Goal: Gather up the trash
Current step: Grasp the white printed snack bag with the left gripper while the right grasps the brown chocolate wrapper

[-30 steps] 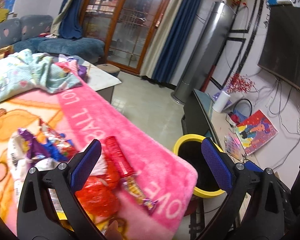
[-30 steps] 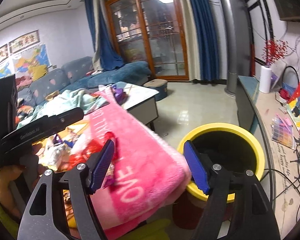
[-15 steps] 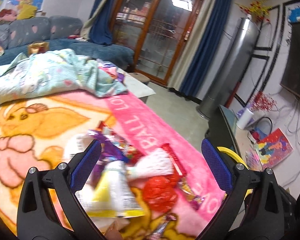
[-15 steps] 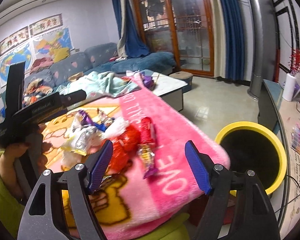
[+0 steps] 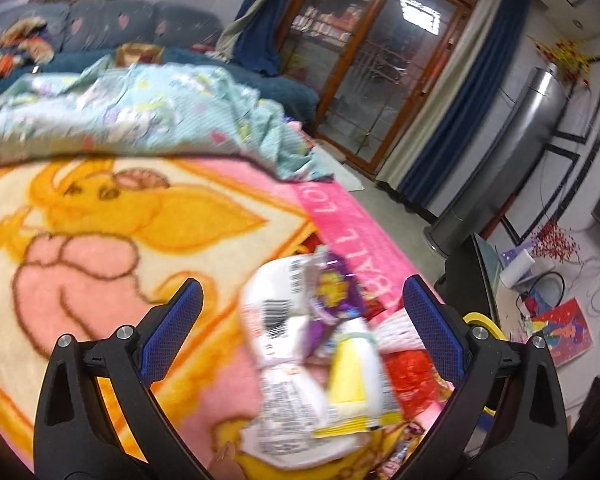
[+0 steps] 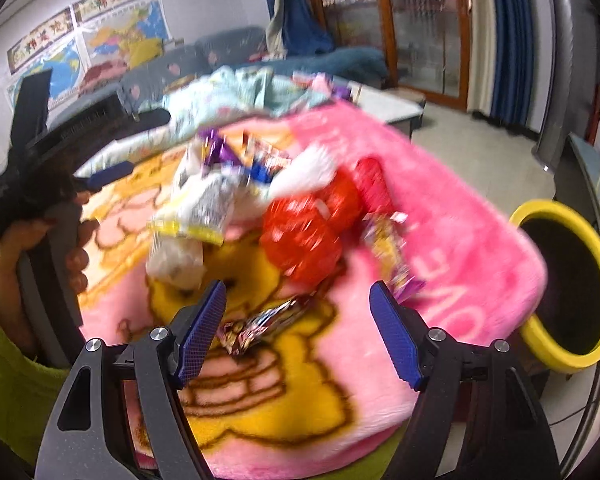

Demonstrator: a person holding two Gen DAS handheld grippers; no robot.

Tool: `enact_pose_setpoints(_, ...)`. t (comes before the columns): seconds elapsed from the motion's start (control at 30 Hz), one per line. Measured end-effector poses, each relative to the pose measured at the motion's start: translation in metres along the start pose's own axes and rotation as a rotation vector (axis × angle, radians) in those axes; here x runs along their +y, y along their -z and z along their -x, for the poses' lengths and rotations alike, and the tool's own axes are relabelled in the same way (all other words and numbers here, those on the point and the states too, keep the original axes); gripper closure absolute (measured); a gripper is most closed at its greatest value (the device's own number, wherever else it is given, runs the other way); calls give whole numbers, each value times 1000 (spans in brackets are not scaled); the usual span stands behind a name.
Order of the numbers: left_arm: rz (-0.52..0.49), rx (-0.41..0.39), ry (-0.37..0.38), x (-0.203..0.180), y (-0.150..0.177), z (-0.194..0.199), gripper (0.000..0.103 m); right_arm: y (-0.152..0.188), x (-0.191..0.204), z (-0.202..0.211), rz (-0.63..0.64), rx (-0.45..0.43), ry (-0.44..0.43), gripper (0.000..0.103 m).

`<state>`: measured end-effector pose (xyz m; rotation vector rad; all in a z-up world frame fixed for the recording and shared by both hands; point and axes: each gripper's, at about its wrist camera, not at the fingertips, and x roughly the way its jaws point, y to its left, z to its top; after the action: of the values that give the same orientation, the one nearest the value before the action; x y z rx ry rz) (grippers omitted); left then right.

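1. The left claw (image 5: 300, 336) now looks down on the trash pile (image 5: 324, 344), where a second ago it faced mostly open floor and the yellow bin. Its jaws stand wide apart with nothing between the pads; the white barcode wrapper (image 5: 276, 312) lies below and between them, not gripped.
2. The pile sits on the pink cartoon blanket (image 6: 460, 216), well left of the bin in the right wrist view: white wrappers (image 6: 204, 204) farthest from the bin, the red crinkled bag (image 6: 300, 236) nearer it, a purple candy wrapper (image 6: 392, 256) nearest.
3. The right claw (image 6: 296, 332) has swung off the bin toward the pile too. It gapes wide and is empty; a silvery wrapper (image 6: 260, 324) lies just beneath the gap.
4. The yellow bin (image 6: 540, 208) stands just past the blanket's right edge, its mouth open.
5. I judge both claws are done with the bin and lining up fresh picks; no piece is in hand yet.
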<state>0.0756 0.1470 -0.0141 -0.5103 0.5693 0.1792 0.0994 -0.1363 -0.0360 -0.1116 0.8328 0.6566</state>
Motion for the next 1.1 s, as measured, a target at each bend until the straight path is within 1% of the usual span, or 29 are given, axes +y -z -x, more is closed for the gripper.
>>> enact_pose_setpoints(0.03, 17, 12, -1, 7, 1, -2, 11, 2, 2, -7, -6, 22, -3, 33)
enact_pose_setpoints(0.1, 44, 37, 0, 19, 4, -6, 15, 5, 4, -17, -22, 60, -6, 36)
enact_pose_setpoints(0.17, 71, 67, 15, 28, 7, -10, 26, 9, 4, -29, -51, 102, -8, 39)
enact_pose_setpoints(0.2, 92, 89, 29, 33, 9, -14, 28, 10, 4, -33, -63, 113, -11, 41)
enact_pose_setpoints(0.27, 133, 134, 65, 40, 15, -22, 35, 12, 1, -41, -97, 145, -16, 44)
enact_pose_setpoints(0.3, 147, 152, 81, 41, 18, -26, 37, 14, -1, -44, -113, 153, -19, 48)
enact_pose_setpoints(0.4, 173, 207, 125, 41, 28, -37, 42, 14, -4, -45, -128, 150, -19, 55)
enact_pose_setpoints(0.47, 174, 241, 138, 38, 34, -43, 49, 15, -6, -44, -128, 148, -23, 60)
enact_pose_setpoints(0.5, 173, 252, 142, 36, 36, -46, 51, 17, -6, -44, -125, 146, -22, 64)
enact_pose_setpoints(0.53, 172, 263, 145, 35, 38, -48, 56, 17, -5, -43, -119, 144, -23, 70)
enact_pose_setpoints(0.57, 174, 269, 148, 36, 40, -50, 60, 17, -5, -42, -111, 140, -27, 72)
enact_pose_setpoints(0.6, 183, 275, 162, 36, 42, -50, 61, 18, -5, -41, -107, 140, -31, 74)
enact_pose_setpoints(0.67, 190, 278, 176, 37, 42, -50, 73, 18, -6, -40, -102, 142, -43, 77)
enact_pose_setpoints(0.7, 190, 275, 177, 37, 40, -48, 73, 18, -6, -40, -102, 143, -50, 80)
enact_pose_setpoints(0.77, 189, 265, 175, 38, 37, -42, 76, 19, -7, -38, -99, 147, -62, 81)
enact_pose_setpoints(0.83, 183, 250, 174, 37, 34, -36, 77, 18, -6, -36, -92, 148, -69, 82)
enact_pose_setpoints(0.97, 148, 201, 133, 35, 23, -21, 78, 20, -6, -28, -79, 143, -81, 83)
enact_pose_setpoints(1.1, 114, 115, 75, 37, 11, 5, 78, 17, -2, -21, -56, 122, -90, 84)
